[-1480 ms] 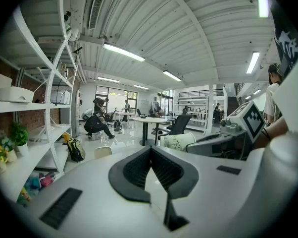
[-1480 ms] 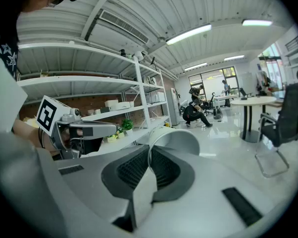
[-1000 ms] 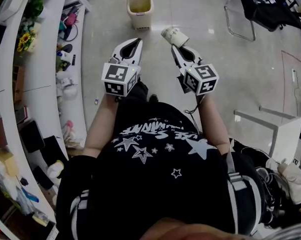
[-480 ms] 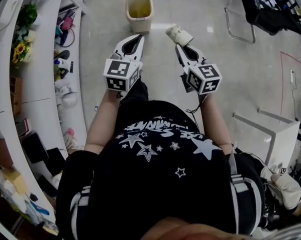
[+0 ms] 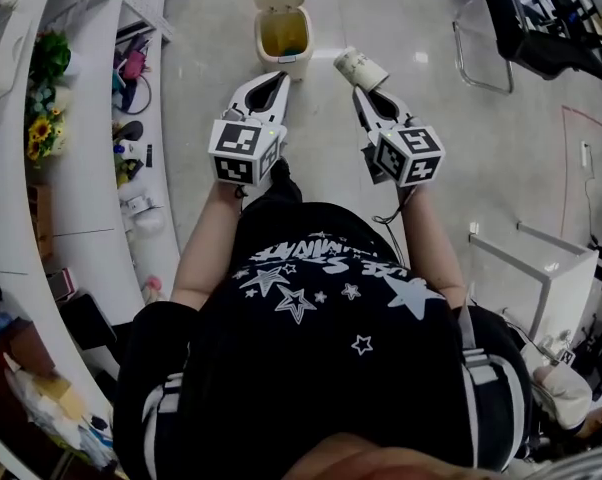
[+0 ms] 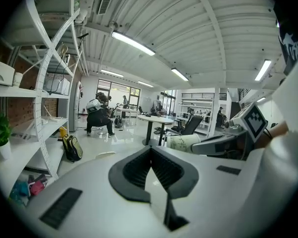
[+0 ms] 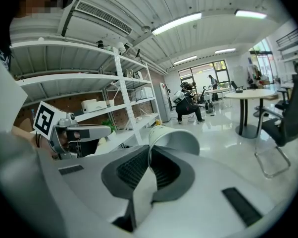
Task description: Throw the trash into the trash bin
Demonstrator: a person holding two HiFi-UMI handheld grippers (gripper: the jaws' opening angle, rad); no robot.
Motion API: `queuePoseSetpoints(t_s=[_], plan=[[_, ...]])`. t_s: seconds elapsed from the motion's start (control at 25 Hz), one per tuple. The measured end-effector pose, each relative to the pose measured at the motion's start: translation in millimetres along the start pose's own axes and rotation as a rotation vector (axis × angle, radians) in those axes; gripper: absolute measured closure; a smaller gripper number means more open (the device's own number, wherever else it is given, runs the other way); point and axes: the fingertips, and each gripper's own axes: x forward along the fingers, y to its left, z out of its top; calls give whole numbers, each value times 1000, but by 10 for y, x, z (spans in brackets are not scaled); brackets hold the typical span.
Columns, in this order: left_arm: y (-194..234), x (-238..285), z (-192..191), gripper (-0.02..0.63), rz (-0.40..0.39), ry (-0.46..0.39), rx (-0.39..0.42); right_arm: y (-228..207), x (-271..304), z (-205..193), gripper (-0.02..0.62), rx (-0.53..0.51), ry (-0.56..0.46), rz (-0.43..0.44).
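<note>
A beige trash bin with its lid raised stands on the floor ahead, just beyond both grippers. My right gripper is shut on the rim of a white paper cup, which sticks out past its tips on its side. In the right gripper view the cup has its open mouth toward the camera, and its wall is pinched at my right gripper. My left gripper is shut and empty, pointing at the bin's near side. In its own view my left gripper holds nothing, and the cup shows to the right.
White curved shelving with flowers and small items runs along the left. A metal chair stands at the upper right and a white table frame at the right. Far off, a crouching person and a round table.
The bin has come closer to both grippers in the head view as the person walked toward it. Both grippers keep their pose, the cup still in the right one.
</note>
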Motion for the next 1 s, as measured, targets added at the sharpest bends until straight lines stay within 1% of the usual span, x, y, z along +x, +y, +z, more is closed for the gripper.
queuePoseSetpoints(t_s=[0.24, 0.4, 0.52, 0.64, 0.76, 1.0], plan=[[423, 236, 118, 597, -12, 9, -17, -68, 387, 180, 575, 23, 15, -17], [688, 388, 164, 597, -32, 11, -22, -100, 671, 339, 575, 60, 3, -43], [816, 472, 153, 597, -54, 23, -23, -142, 832, 334, 575, 35, 16, -63], [906, 520, 148, 597, -75, 28, -22, -135, 952, 327, 575, 44, 22, -78], [1020, 552, 153, 597, -70, 28, -36, -86, 1046, 347, 575, 72, 26, -79], [1175, 673, 155, 597, -37, 29, -57, -235, 1217, 320, 575, 47, 61, -65]])
